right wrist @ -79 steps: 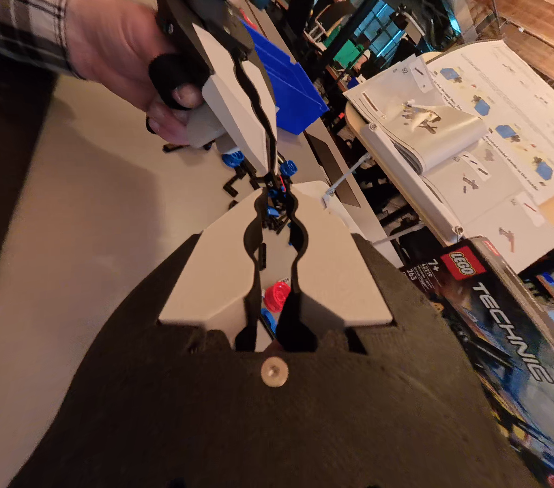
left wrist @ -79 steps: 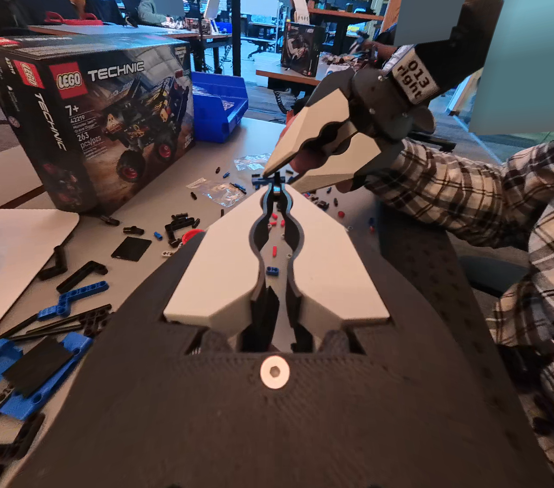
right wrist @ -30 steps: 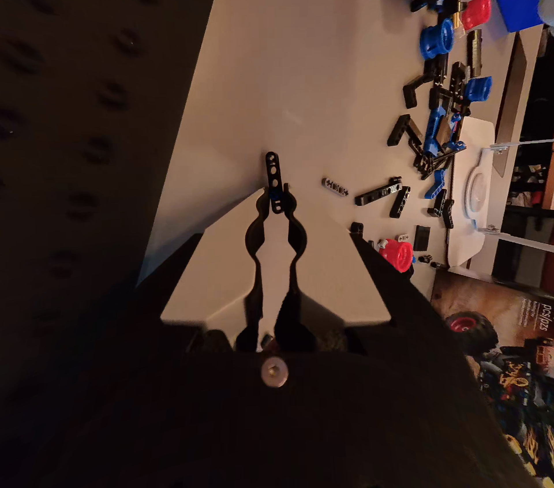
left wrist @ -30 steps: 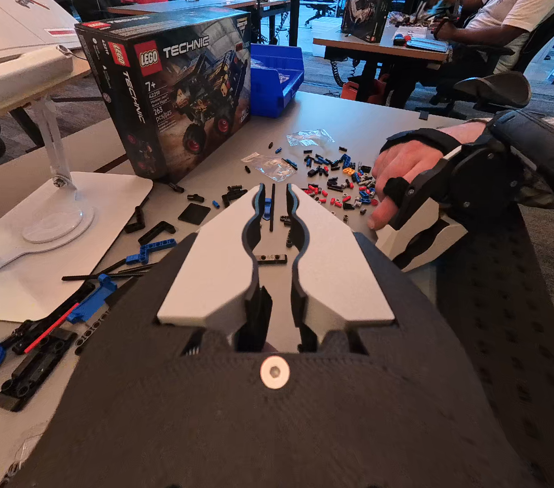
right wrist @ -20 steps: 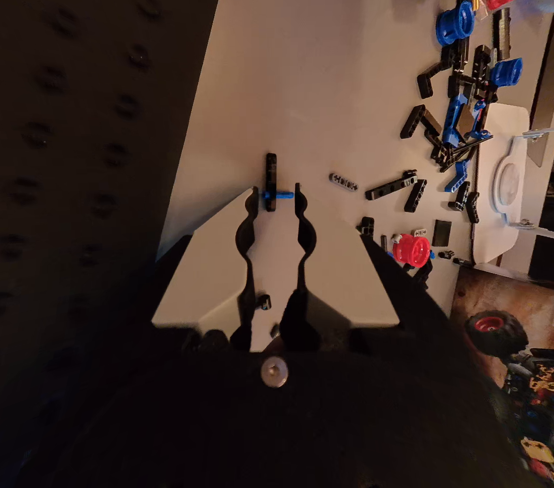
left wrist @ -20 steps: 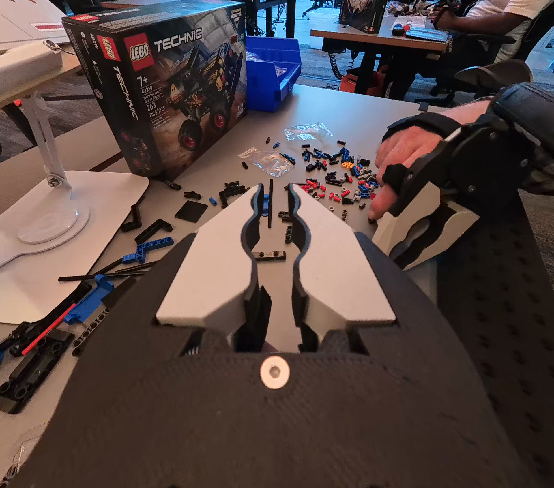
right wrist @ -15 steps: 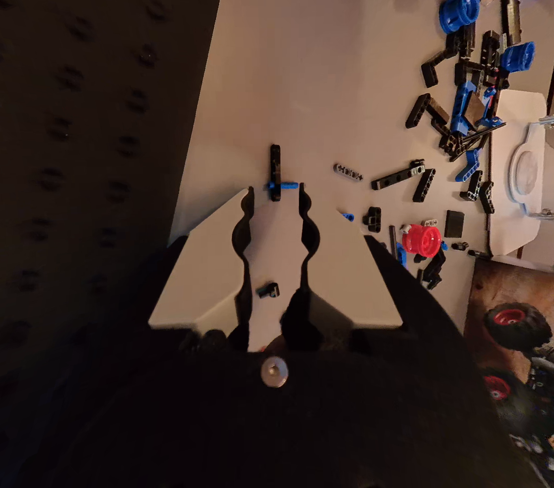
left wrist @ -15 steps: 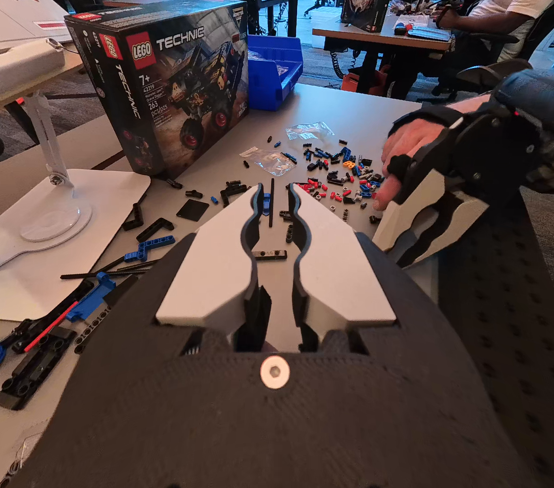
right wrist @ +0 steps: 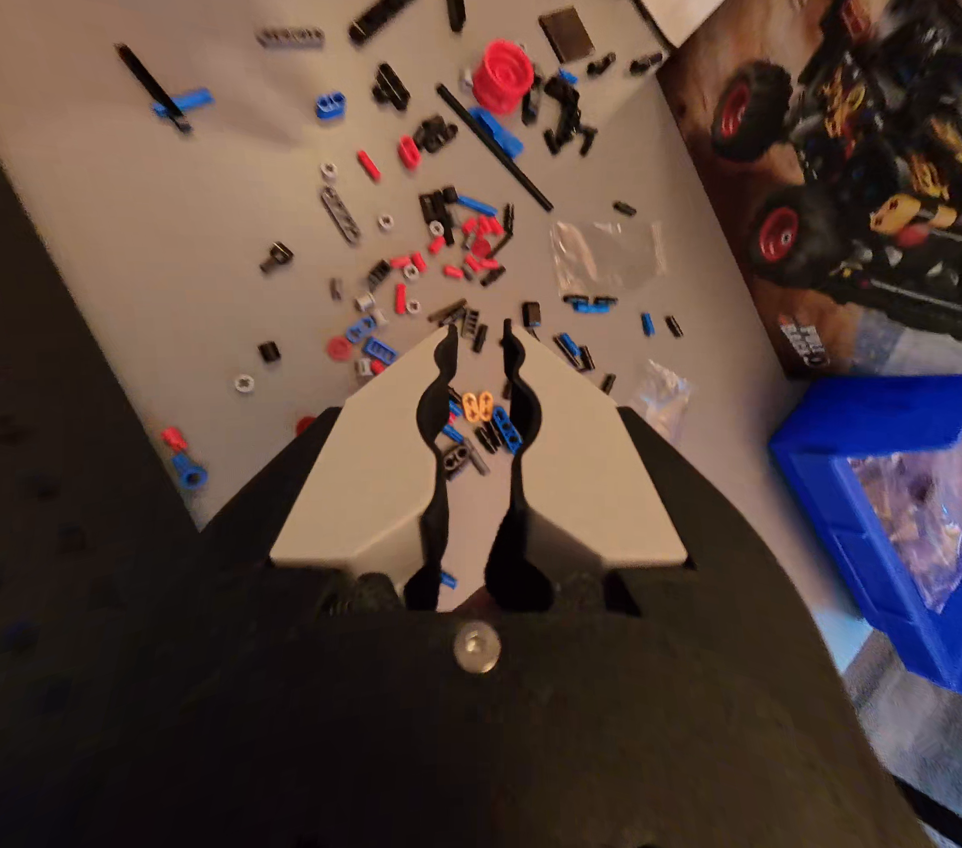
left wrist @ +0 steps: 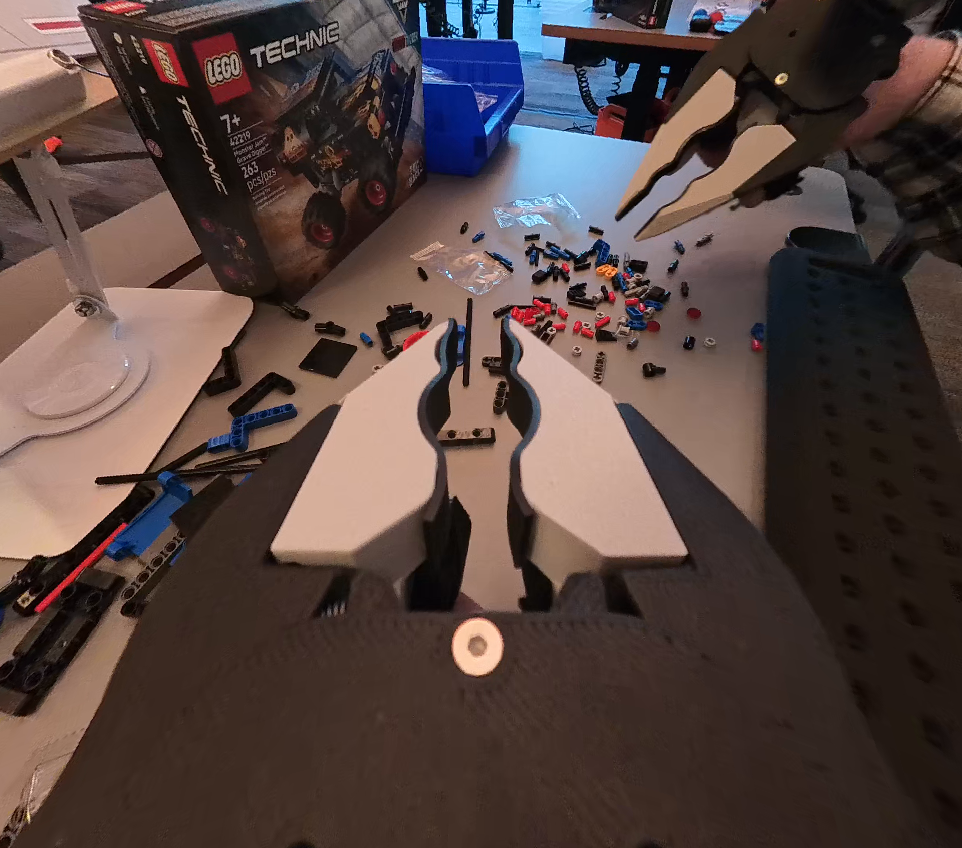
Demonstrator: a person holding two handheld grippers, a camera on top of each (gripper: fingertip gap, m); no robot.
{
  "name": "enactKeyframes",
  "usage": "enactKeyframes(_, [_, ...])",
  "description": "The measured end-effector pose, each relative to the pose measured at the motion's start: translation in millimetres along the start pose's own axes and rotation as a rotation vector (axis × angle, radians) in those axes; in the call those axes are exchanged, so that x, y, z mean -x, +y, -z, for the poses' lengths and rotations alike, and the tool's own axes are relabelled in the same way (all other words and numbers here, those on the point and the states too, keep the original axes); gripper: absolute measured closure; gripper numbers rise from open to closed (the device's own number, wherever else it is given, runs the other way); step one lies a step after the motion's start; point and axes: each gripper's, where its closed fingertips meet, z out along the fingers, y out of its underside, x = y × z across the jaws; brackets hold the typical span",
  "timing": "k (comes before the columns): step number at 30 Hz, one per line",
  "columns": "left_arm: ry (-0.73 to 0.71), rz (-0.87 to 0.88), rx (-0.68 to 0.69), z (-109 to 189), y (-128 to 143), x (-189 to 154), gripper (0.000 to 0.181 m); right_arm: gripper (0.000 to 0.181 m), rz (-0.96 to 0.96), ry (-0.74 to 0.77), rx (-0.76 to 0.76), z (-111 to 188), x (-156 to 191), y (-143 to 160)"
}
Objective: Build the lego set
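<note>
Both pairs of fingers stand apart and hold nothing: the left gripper [left wrist: 478,328] hangs low over the table [left wrist: 562,167], the right gripper [right wrist: 478,328] is raised above the scattered small pieces [left wrist: 588,292].

Taking the box [left wrist: 270,115] as landmark and going by size: the table carries everything. The box stands upright at its far left side. A blue bin [left wrist: 468,104] sits just right of the box. A white stand base [left wrist: 104,385] lies in front of the box, to the left. A red wheel [right wrist: 504,76] lies near the box's front corner. A black axle [left wrist: 468,344] lies farther out, between the left fingertips. 1 black beam with a blue pin [right wrist: 169,96] lies well apart from the box, toward the near table edge.
</note>
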Motion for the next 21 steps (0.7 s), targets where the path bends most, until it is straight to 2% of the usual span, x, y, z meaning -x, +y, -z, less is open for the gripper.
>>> enactKeyframes(7, [0.000, 0.009, 0.004, -1.9, 2.1, 0.8, 0.168, 0.165, 0.003, -0.015, 0.072, -17.4, -13.4, 19.2])
enactKeyframes(12, [0.004, 0.003, 0.018, -4.6, 5.1, -0.7, 0.169, 0.165, -0.012, -0.023, 0.104, -14.7, -24.7, 32.9])
enactKeyframes(21, [0.008, -0.010, 0.037, -7.9, 9.0, -2.9, 0.169, 0.171, 0.008, -0.150, 0.156, -17.5, -10.1, 52.5])
